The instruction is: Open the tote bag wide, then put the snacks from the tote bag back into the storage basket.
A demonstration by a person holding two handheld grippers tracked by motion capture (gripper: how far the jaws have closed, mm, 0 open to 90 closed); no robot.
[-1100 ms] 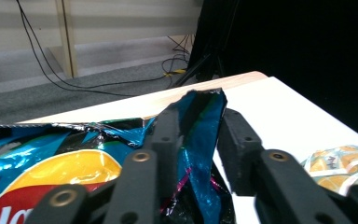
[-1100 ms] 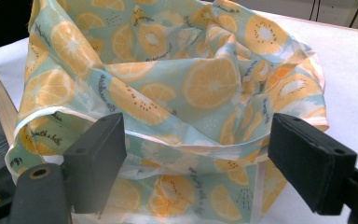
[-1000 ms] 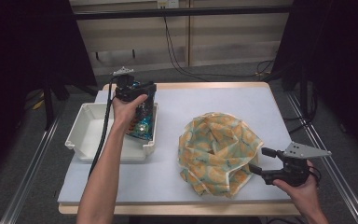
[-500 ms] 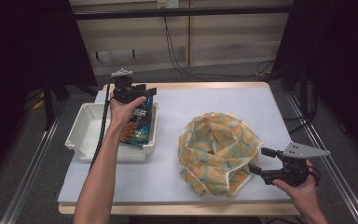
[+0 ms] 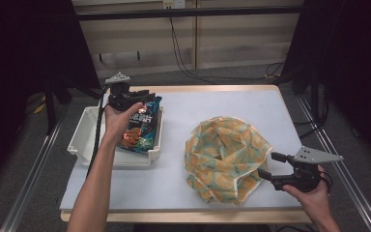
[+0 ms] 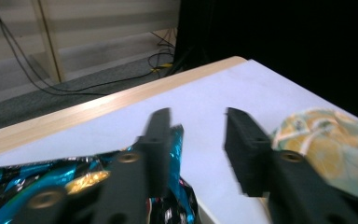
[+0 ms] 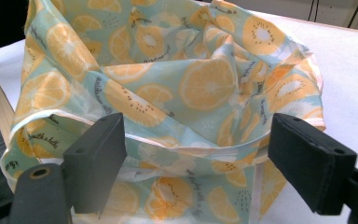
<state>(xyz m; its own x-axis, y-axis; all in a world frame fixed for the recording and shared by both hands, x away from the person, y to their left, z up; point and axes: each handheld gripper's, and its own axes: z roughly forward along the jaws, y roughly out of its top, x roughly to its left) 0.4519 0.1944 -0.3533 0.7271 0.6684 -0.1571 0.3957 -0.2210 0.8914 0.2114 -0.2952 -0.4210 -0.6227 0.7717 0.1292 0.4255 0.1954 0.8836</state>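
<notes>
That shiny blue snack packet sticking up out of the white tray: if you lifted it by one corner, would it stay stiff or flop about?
The snack packet would probably flop and crinkle: its foil looks thin and creased. It seems puffed and likely light for its size. The glossy film may be slippery between the left gripper and its jaws, so it could slide.

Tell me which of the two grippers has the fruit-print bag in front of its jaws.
The right gripper, at the table's near right: its jaws stand wide apart at the bag. The left gripper is at the snack packet in the white tray.
</notes>
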